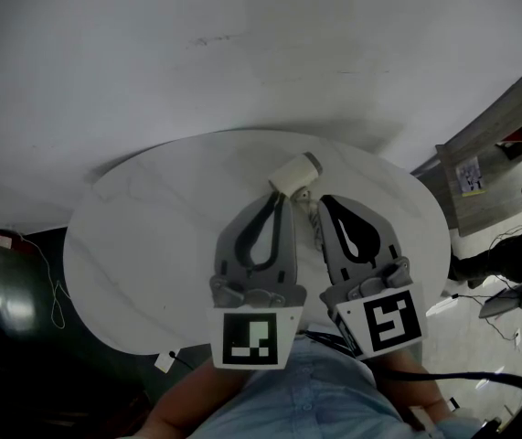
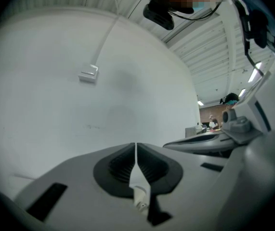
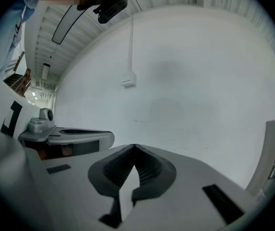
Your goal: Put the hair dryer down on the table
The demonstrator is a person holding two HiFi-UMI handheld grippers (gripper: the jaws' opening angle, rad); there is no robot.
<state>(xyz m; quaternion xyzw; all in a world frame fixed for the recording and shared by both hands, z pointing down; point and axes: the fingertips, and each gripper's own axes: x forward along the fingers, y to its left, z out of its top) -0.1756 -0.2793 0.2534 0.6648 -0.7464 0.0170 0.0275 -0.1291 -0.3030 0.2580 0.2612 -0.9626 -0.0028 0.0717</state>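
Both pairs of jaws are pressed together, and neither the left gripper [image 2: 136, 150] nor the right gripper [image 3: 135, 149] grips anything. The hair dryer [image 1: 295, 174] seems to lie on the worktop [image 1: 151, 236] just past the left tips. Its handle runs back between the two grippers, nearer the left.

plain white wall [image 1: 151, 26] behind, grey desk [image 1: 498, 122] at right w/ cables [image 1: 507, 378] on floor.

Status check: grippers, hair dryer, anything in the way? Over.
Both shut: left gripper, right gripper, over the round table. At left tips, hair dryer; held or resting, can't tell. Nothing else seen on table.
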